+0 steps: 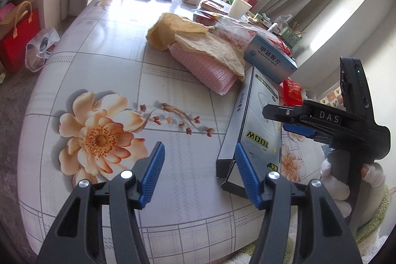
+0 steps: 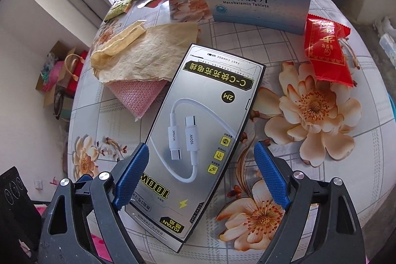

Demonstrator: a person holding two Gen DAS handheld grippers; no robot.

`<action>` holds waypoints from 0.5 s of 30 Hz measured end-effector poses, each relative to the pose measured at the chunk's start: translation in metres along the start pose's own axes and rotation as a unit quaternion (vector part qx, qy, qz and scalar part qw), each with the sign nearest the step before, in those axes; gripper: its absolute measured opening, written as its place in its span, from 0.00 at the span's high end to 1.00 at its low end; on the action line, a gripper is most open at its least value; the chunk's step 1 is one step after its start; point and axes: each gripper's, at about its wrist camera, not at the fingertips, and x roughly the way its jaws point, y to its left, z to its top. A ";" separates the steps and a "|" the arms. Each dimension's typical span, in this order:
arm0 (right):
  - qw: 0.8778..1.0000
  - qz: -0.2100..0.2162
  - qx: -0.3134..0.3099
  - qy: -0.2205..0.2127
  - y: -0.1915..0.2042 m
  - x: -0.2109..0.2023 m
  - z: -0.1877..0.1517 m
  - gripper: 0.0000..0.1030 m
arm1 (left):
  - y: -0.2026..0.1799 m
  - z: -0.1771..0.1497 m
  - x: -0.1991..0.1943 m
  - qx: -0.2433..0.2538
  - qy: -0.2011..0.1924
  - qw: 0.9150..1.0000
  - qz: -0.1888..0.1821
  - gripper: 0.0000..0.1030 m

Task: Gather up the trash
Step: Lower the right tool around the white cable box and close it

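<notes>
Cable box (image 2: 198,130): "KUYAN", "100W", "2M", "FAST CHARGE", "DATA CABLE", "C-C". Blue medicine box (image 2: 257,4): "Mecobalamin Tablets", "甲钴胺片". Right gripper (image 1: 297,121) body, left wrist view: "DAS". Red packet (image 2: 326,51): characters unreadable.

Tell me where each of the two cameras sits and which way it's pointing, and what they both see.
Left wrist: sits on the left claw, angled down across the floral table; shows its own open blue-padded fingers, plus the right claw and a gloved hand.
Right wrist: sits on the right claw, looking steeply down at the charging-cable box; its fingers stand open on either side of the box.
Shared: cable box, blue tablet box, yellowish paper, pink mesh cloth.
</notes>
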 end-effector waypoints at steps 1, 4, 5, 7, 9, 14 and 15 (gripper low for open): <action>1.000 -0.007 -0.003 -0.002 0.002 0.001 0.000 0.20 | 0.003 -0.001 -0.001 -0.003 -0.001 1.000 0.004 0.44; 0.999 -0.030 -0.014 -0.009 0.008 0.004 0.001 0.19 | 0.007 -0.002 -0.003 -0.008 -0.002 1.000 0.010 0.44; 0.999 -0.036 -0.017 -0.010 0.010 0.006 0.001 0.18 | 0.008 -0.003 -0.003 -0.007 -0.003 1.000 0.012 0.44; 0.999 -0.047 -0.023 -0.012 0.013 0.011 0.002 0.17 | 0.009 -0.005 -0.005 -0.004 -0.004 1.000 0.018 0.44; 0.998 -0.052 -0.027 -0.015 0.016 0.015 0.003 0.14 | 0.009 -0.005 -0.006 0.000 -0.006 1.000 0.024 0.43; 0.997 -0.066 -0.032 -0.025 0.023 0.015 0.003 0.14 | 0.010 -0.007 -0.005 0.005 -0.002 1.000 0.024 0.42; 0.997 -0.069 -0.035 -0.027 0.026 0.014 0.003 0.14 | 0.010 -0.007 -0.004 0.006 -0.002 1.000 0.023 0.42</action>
